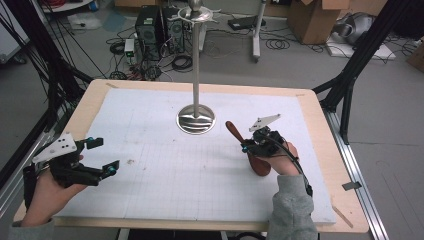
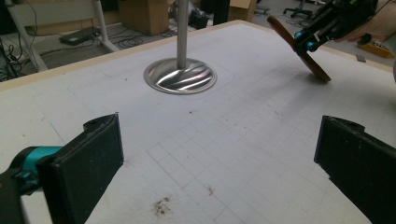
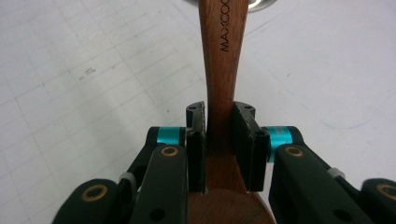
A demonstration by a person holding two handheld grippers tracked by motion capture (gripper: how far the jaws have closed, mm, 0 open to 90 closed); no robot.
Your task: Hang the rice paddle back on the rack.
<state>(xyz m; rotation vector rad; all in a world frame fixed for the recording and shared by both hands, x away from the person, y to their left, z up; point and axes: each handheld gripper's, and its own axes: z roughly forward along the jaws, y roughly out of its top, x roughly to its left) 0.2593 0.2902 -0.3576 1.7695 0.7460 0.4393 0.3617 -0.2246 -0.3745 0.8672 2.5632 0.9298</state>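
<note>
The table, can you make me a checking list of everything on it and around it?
Surface: white gridded mat on a pale wooden table, with small dark specks.
Job's things: brown wooden spoon marked MAXCOO, tilted, bowl end low on the mat.
Clutter: shiny metal stand with a round base and tall pole.
Grippers: left gripper open, holding nothing; right gripper with fingers shut on the spoon's handle.
Cables: black cable trailing from the right gripper.
Surroundings: computer towers, cardboard boxes, floor cables.
</note>
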